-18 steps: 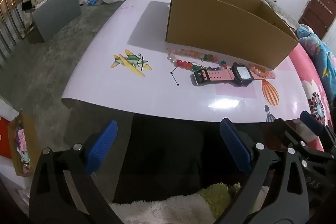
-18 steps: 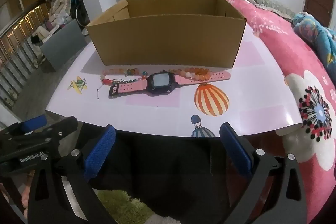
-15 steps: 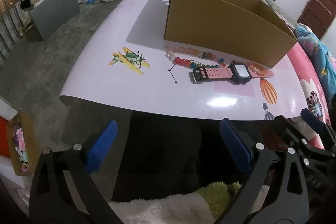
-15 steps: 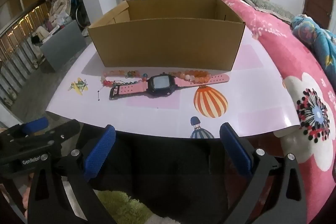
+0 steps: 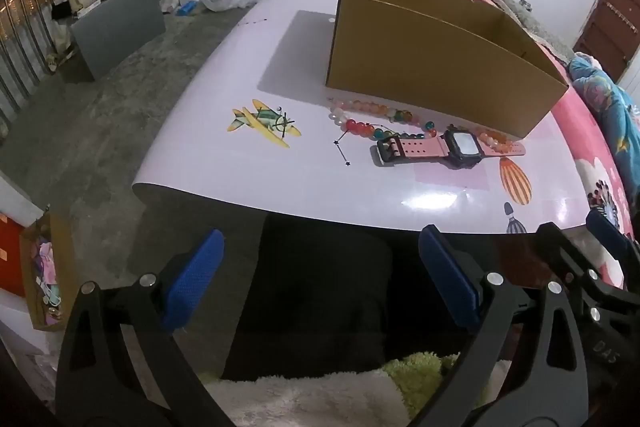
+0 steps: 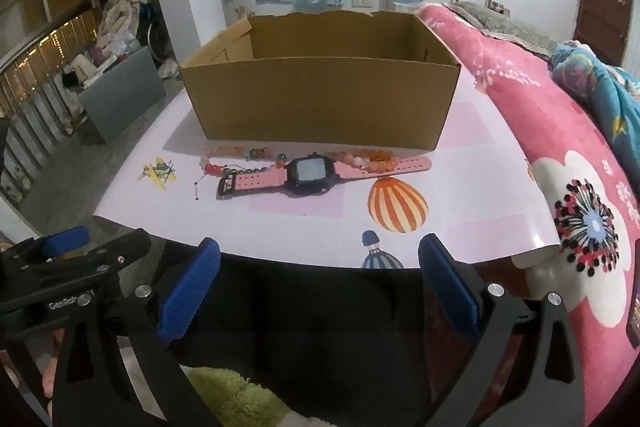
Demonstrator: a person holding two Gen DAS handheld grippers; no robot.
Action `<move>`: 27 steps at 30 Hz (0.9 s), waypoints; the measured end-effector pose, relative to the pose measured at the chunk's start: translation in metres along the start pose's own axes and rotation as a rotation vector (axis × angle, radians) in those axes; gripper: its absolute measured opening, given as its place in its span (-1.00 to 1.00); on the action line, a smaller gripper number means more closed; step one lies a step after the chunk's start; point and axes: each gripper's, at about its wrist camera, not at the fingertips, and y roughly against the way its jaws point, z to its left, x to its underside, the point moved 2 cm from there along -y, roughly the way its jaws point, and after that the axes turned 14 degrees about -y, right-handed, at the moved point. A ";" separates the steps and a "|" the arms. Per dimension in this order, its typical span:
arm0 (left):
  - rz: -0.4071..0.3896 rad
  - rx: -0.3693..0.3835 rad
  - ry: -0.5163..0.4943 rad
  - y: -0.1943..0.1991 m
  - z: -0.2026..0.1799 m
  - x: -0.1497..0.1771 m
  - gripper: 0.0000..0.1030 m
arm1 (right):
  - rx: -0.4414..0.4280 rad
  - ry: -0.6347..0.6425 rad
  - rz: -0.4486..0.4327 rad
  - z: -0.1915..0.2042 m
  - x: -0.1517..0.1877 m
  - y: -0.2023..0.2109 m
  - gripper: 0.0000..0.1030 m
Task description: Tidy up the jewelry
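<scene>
A pink-strapped watch with a black case point(image 5: 462, 149) point(image 6: 312, 173) lies flat on the glossy table point(image 5: 240, 155) point(image 6: 460, 203). It lies just in front of an open cardboard box point(image 5: 432, 79) point(image 6: 320, 99). A multicoloured bead bracelet point(image 5: 360, 126) point(image 6: 240, 159) curls by the watch's buckle end. An orange bead bracelet point(image 5: 494, 141) point(image 6: 368, 159) sits by the other strap. My left gripper point(image 5: 320, 267) and right gripper point(image 6: 320, 271) hang side by side before the table's near edge. Both are open and hold nothing.
A pink floral blanket point(image 6: 580, 187) covers the bed along the table's right side. A grey panel point(image 5: 116, 23) and clutter stand on the floor to the left, with a small box of items point(image 5: 44, 275) nearer. A person's dark lap point(image 5: 320, 307) lies under the grippers.
The box and watch sit slightly lower in the right wrist view. Both grippers stay wide open, and nothing on the table has moved.
</scene>
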 end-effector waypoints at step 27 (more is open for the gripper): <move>0.075 -0.051 -0.064 -0.030 -0.014 -0.017 0.84 | 0.044 -0.022 0.070 -0.021 -0.012 -0.043 0.88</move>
